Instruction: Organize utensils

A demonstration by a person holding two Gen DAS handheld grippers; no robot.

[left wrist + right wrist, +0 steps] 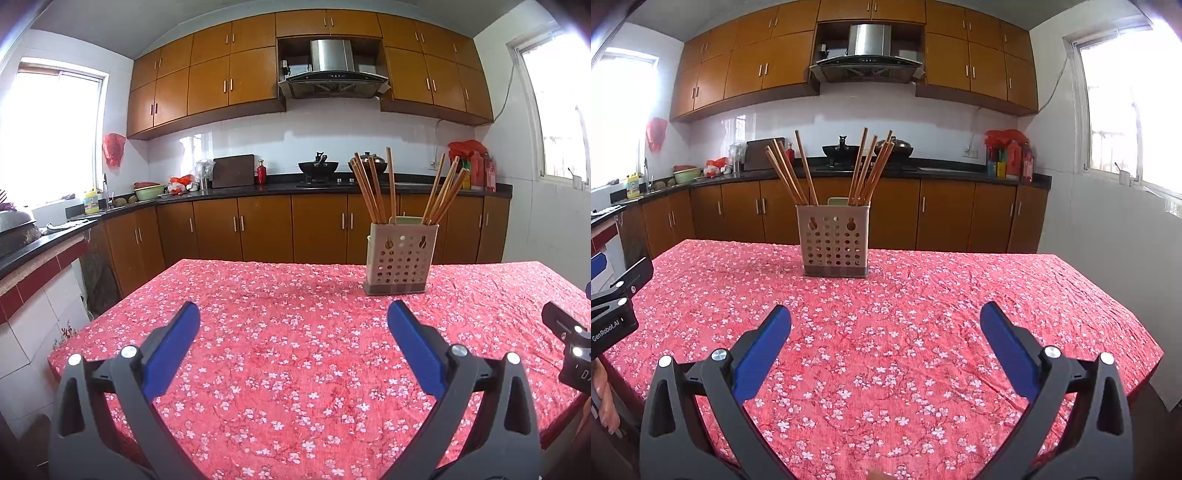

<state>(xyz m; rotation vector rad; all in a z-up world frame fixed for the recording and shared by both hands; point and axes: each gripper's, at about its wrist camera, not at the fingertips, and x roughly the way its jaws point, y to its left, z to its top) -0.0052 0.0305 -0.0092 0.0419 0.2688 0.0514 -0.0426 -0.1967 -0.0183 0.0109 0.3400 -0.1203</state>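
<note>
Both tools are spread and empty: your right tool (885, 320) faces the chopstick holder (834, 242) nearly dead ahead on the worktop (997, 295), while it sits right of your left tool (293, 316). Chopsticks (866, 168) stand upright, fanned outward; right is probably better placed.

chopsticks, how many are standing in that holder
About 10, all upright in the perforated holder on the red floral tablecloth: five chopsticks fanning left, five fanning right. They overlap, so one or two may be hidden.
</note>
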